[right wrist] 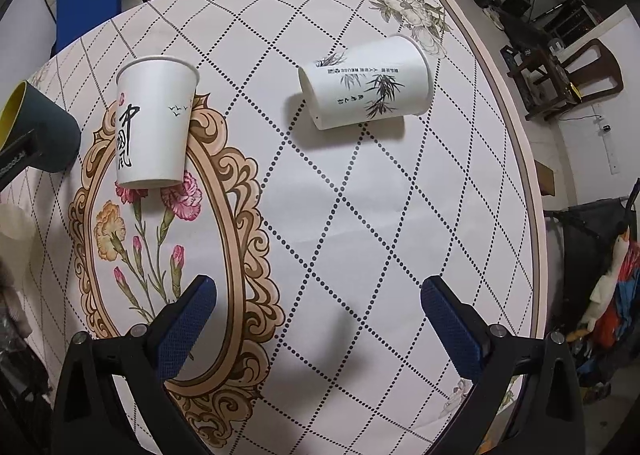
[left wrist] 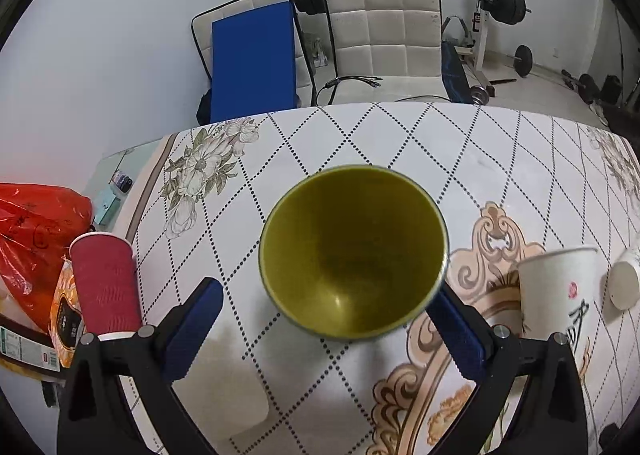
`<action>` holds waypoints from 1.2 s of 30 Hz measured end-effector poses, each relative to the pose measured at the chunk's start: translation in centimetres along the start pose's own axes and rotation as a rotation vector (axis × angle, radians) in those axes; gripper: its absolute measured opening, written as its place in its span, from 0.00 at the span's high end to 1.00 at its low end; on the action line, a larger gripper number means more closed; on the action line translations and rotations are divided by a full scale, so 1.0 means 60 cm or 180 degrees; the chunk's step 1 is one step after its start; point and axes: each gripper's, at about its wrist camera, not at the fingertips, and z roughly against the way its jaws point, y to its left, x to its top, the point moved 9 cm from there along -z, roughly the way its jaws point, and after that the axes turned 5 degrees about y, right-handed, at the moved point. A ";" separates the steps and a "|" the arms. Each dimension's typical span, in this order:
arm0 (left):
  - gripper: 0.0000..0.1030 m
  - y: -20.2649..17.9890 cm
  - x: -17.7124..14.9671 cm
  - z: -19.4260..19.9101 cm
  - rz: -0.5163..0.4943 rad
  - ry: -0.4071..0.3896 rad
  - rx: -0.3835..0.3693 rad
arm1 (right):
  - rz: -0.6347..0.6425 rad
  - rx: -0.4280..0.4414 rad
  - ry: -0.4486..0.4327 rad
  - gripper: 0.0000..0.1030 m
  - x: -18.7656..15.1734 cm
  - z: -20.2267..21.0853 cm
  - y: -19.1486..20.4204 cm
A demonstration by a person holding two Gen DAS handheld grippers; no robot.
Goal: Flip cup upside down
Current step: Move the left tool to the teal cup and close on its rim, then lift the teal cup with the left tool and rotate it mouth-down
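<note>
Fingers (left wrist: 456, 325) beside yellow-lined cup (left wrist: 352, 251)

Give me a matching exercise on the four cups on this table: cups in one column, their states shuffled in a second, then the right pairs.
Cups:
1. green-lined cup
2. red ribbed cup
3. calligraphy paper cup
4. bamboo-print paper cup

States:
A. lying on its side
B. standing upright, white, on the floral frame print
C. standing beside the orange bag
D. tilted, between the left tongs

Pairs: 1-D, 2-C, 3-B, 4-A
</note>
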 end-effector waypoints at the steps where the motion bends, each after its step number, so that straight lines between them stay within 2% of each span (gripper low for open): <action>1: 0.00 -0.001 0.004 -0.003 0.0012 -0.0018 -0.0010 | 0.0008 -0.0004 -0.0005 0.00 0.001 0.002 0.002; 3: 0.01 -0.003 0.008 -0.007 0.0020 -0.0041 -0.0012 | 0.0014 -0.0002 -0.0003 0.00 0.003 0.003 0.005; 7: 0.09 -0.011 0.020 -0.018 0.0003 -0.0085 -0.0044 | 0.0013 0.0016 -0.0001 0.00 0.005 0.009 0.011; 9: 0.19 -0.015 0.023 -0.020 -0.0016 -0.0113 -0.0076 | 0.0002 0.0038 -0.0002 0.00 0.006 0.012 0.013; 12: 0.29 -0.020 0.027 -0.021 -0.0046 -0.0166 -0.0098 | 0.0000 0.0050 -0.0032 0.00 0.011 0.020 0.016; 17: 0.30 -0.021 0.031 -0.019 -0.0043 -0.0281 -0.0113 | -0.0014 0.0078 -0.0079 0.00 0.015 0.034 0.020; 24: 0.34 -0.020 0.028 -0.010 -0.0014 -0.0267 -0.0177 | -0.0030 0.0071 -0.0114 0.00 0.013 0.043 0.017; 36: 0.34 -0.039 -0.023 0.101 -0.0223 -0.0206 -0.0373 | -0.0075 0.0092 -0.0154 0.00 -0.014 0.049 -0.011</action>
